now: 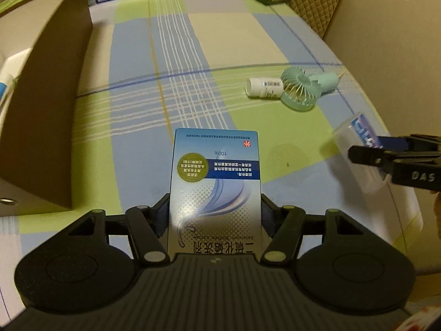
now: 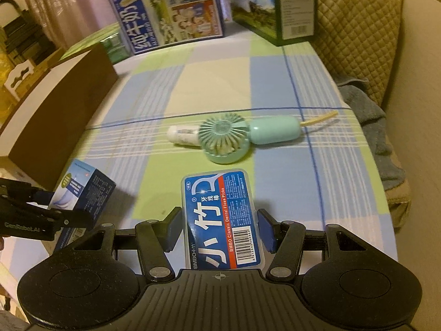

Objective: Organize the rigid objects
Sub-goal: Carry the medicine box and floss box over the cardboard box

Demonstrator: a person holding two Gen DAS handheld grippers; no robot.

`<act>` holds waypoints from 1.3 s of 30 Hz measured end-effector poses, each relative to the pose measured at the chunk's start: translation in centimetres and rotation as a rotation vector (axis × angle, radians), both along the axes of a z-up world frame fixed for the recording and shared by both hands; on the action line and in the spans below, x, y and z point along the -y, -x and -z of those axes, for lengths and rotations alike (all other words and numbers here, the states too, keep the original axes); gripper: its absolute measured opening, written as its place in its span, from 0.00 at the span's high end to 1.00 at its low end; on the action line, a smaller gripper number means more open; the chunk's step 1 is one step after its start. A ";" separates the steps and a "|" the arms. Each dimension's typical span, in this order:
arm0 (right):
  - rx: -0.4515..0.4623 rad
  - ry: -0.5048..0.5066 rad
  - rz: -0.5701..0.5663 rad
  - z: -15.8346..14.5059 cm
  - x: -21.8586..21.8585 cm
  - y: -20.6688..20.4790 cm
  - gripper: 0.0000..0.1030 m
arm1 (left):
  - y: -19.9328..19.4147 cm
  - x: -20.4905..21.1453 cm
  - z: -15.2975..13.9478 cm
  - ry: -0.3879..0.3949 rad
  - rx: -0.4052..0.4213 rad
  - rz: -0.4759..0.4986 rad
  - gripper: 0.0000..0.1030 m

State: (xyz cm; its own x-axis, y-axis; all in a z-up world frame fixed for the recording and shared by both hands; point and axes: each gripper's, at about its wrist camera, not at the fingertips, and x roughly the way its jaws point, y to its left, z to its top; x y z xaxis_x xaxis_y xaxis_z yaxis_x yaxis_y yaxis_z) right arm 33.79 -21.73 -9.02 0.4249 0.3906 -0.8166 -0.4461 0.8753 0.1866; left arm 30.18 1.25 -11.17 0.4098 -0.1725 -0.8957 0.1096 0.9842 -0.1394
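My left gripper is shut on a blue and white lotion box, held above the checked cloth; the box also shows in the right wrist view. My right gripper is shut on a clear floss pick case with a blue label; the case shows at the right of the left wrist view. A mint hand fan lies on the cloth ahead, touching a small white bottle on its left. Both also show in the left wrist view, the fan and the bottle.
A brown cardboard box stands open at the left, also in the right wrist view. A blue milk carton box and a dark green box stand at the back. A quilted cushion and grey cloth lie at the right edge.
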 end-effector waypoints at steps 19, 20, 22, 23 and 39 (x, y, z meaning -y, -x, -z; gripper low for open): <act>0.073 -0.052 -0.173 -3.3 -6.8 2.4 0.47 | 3.9 -4.6 -6.5 0.047 0.145 -0.093 0.41; 0.079 -0.057 -0.182 -3.6 -7.2 2.5 0.47 | 4.1 -4.9 -6.9 0.049 0.154 -0.099 0.41; 0.093 -0.065 -0.202 -4.1 -8.1 2.8 0.47 | 4.5 -5.6 -7.7 0.052 0.173 -0.110 0.41; 0.098 -0.070 -0.211 -4.3 -8.6 2.9 0.47 | 4.6 -6.0 -8.1 0.054 0.182 -0.115 0.41; 0.158 -0.176 -0.372 -8.1 -18.8 4.2 0.47 | 6.3 -14.4 -12.2 0.017 0.275 -0.230 0.41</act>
State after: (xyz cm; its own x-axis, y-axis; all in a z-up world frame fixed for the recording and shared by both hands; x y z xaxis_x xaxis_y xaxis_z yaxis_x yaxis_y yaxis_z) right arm 29.55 -2.92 -0.97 0.3429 0.6681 -0.6604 -0.7600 0.6105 0.2230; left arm 23.84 15.65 1.01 0.6651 -0.0615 -0.7442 -0.0785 0.9853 -0.1516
